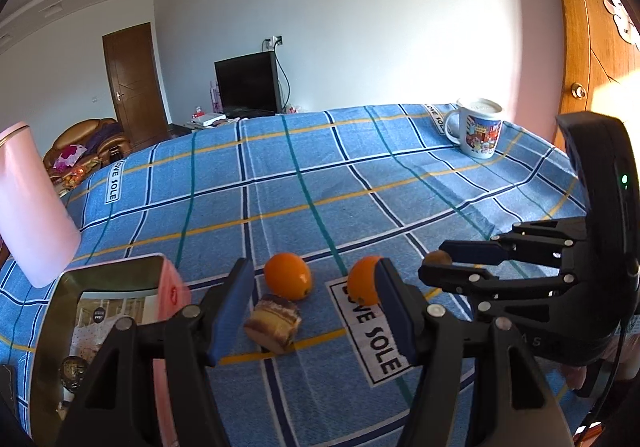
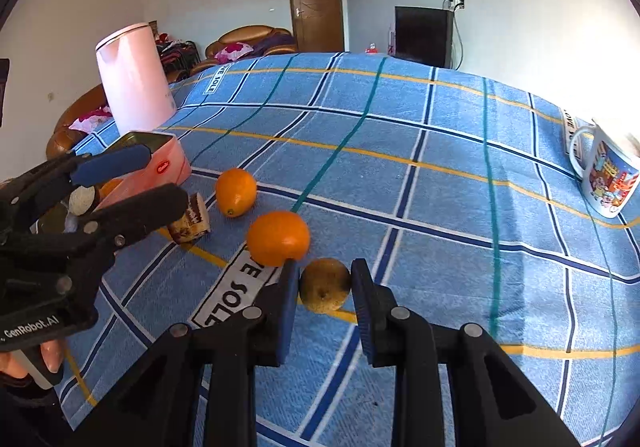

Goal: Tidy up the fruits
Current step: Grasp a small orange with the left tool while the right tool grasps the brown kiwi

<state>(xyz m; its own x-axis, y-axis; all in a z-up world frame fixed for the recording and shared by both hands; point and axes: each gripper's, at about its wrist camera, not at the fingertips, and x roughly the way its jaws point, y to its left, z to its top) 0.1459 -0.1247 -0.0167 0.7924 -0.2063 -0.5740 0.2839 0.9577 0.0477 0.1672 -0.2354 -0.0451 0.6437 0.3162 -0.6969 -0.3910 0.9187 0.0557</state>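
Right wrist view shows the right gripper (image 2: 325, 281) low over the blue plaid tablecloth (image 2: 440, 175), its blue-padded jaws straddling a dull yellow-brown round fruit (image 2: 325, 289) that rests on the cloth. The jaws stand narrowly apart, close on either side of the fruit, and whether they already press it I cannot tell. A bright round orange (image 2: 278, 238) lies just beside the left-hand jaw, and a longer oval orange (image 2: 236, 191) sits farther back, near a layered brown-and-cream cake slice (image 2: 190, 221) and an open pink metal tin (image 2: 160, 163).

Left wrist view shows the left gripper (image 1: 316, 307) wide open and empty, hovering above the cake slice, with the oval orange ahead of it between its jaws.

The likeliest trouble is the round fruit squirting out of an off-centre pinch and rolling across the cloth. The left-hand jaw could also nudge the neighbouring orange and set it rolling. The two grippers work close together, so a careless swing toward the tin risks a knock between them.
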